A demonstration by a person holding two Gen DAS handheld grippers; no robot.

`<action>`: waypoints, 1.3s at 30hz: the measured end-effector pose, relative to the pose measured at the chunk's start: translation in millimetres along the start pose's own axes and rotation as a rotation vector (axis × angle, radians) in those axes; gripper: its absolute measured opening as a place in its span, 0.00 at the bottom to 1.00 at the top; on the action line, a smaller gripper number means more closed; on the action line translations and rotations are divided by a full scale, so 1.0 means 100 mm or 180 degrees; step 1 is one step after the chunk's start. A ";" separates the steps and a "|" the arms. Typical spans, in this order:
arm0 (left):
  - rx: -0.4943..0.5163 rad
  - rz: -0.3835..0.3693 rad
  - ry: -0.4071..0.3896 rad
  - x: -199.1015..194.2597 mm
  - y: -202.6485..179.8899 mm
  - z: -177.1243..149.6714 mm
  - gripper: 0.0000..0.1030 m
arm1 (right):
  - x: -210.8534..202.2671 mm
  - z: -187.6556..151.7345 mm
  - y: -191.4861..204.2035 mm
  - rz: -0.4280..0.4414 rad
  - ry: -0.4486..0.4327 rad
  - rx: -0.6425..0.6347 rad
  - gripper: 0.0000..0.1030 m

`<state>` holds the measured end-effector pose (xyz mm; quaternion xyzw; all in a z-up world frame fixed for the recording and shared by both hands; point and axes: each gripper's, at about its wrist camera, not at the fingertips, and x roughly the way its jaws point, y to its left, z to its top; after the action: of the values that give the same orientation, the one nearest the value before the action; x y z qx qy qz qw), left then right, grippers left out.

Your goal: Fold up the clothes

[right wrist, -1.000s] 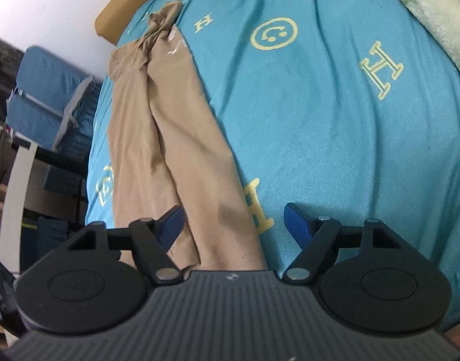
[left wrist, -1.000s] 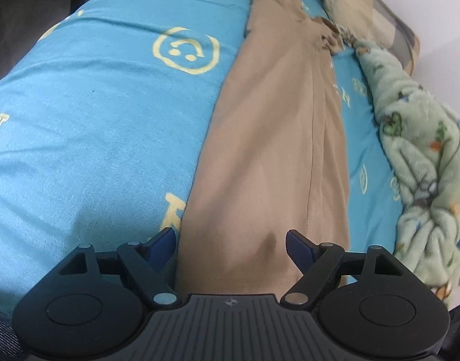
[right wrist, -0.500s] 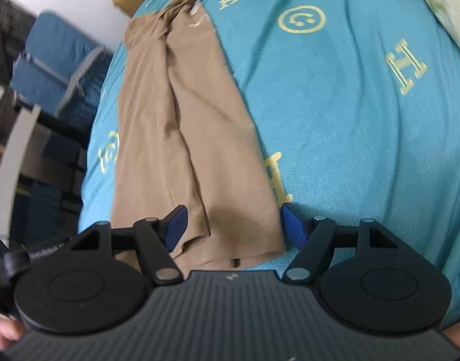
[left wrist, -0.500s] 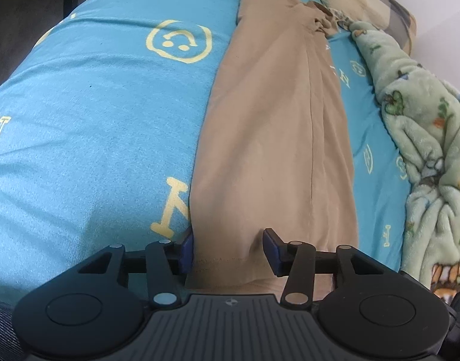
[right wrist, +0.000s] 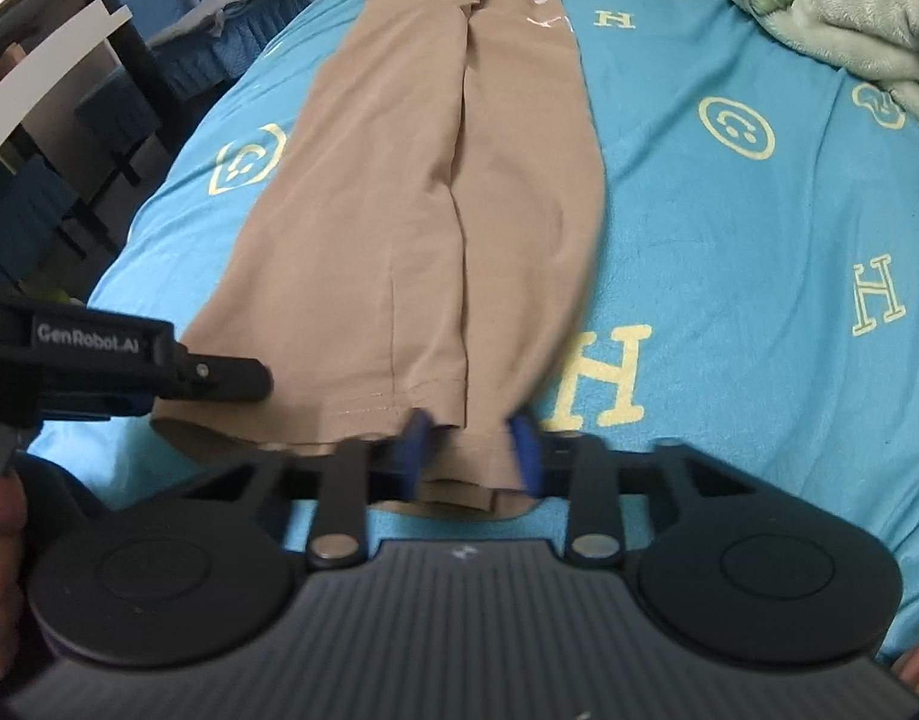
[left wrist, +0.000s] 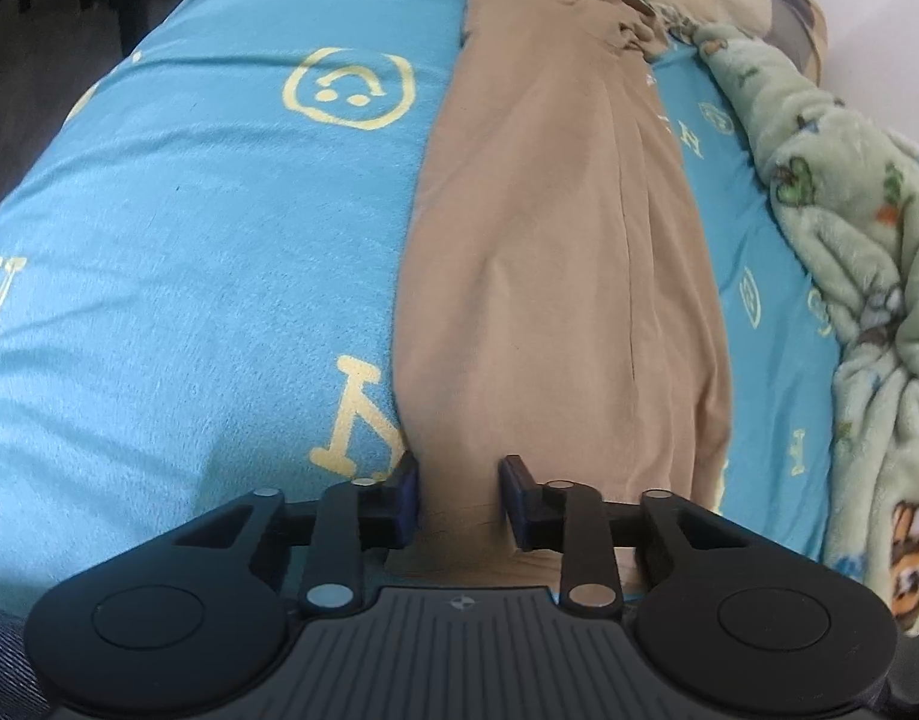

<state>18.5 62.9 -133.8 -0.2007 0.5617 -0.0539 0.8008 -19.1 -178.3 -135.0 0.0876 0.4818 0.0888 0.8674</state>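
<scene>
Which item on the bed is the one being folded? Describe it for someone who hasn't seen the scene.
Start from the turquoise bedspread with yellow letters and smiley faces. Down its middle lies a long tan garment of thin smooth fabric, laid flat and narrow. Unlike the fluffy pale green printed blanket bunched beside it, it is plain, one colour, and has its near hem between both tongs.

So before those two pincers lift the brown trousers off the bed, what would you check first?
1. Left gripper around the hem of the tan trousers: ok; its jaws have just been closing, cloth between them.
2. Right gripper around the other hem corner: ok; it too was closing.
3. Pads actually pinching the cloth: cannot tell.
4. Trousers lying flat, legs stacked: ok.
5. Green blanket apart from the trousers: ok.
6. Blue bedsheet not caught in the jaws: cannot tell.
</scene>
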 end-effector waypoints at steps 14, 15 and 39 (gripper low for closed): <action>-0.0540 -0.0888 -0.0296 -0.26 0.23 0.04 0.06 | -0.33 0.03 -0.41 0.0774 -0.0445 0.1047 0.10; -0.0569 -0.0983 -0.0352 -0.31 0.23 0.03 0.06 | -0.36 0.02 -0.45 0.0847 -0.0495 0.1150 0.10; -0.0750 -0.2127 -0.0750 -1.41 0.57 -0.42 0.04 | -1.26 -0.32 -0.76 0.1441 -0.1340 0.1674 0.08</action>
<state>-79.0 148.1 -43.5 -0.4685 0.3716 -0.2238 0.7696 -106.2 -279.8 -66.4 0.4266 0.2685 0.1315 0.8536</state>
